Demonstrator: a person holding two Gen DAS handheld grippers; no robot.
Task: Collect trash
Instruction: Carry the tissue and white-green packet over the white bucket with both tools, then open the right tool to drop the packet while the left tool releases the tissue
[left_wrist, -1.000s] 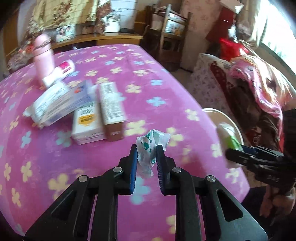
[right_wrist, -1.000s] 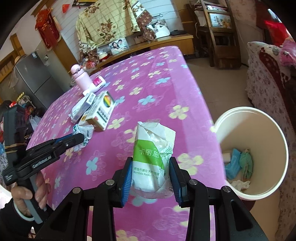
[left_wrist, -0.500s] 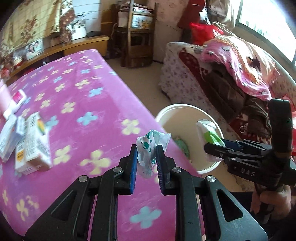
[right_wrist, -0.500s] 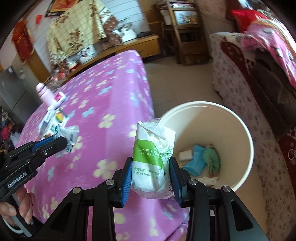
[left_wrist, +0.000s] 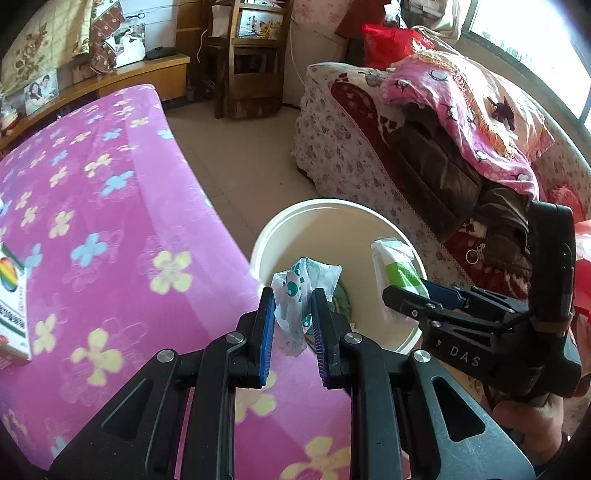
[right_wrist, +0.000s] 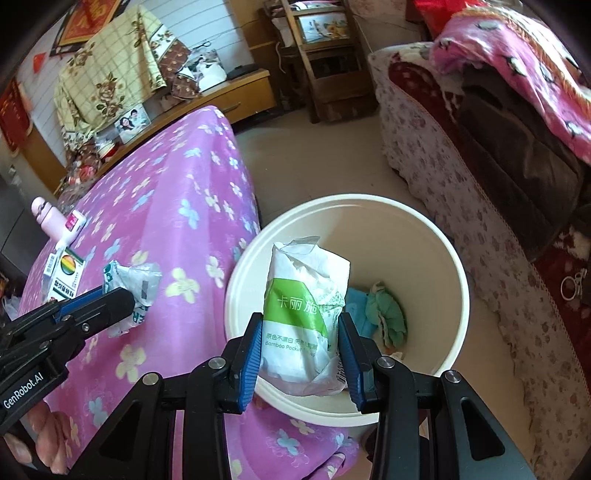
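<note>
I am holding both tongs over the round cream bin (right_wrist: 436, 236) at frame centre for dropping: right tongs (right_wrist: 301, 354) clamping the green-and-white tissue packet (right_wrist: 304, 314), left tongs (left_wrist: 291, 325) pinching the crumpled white-and-green wrapper (left_wrist: 301, 284).

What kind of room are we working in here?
Most likely a lived-in home living room or bedroom: a sofa piled with blankets, framed family photos on a wooden sideboard, and a table under a pink floral cloth.
</note>
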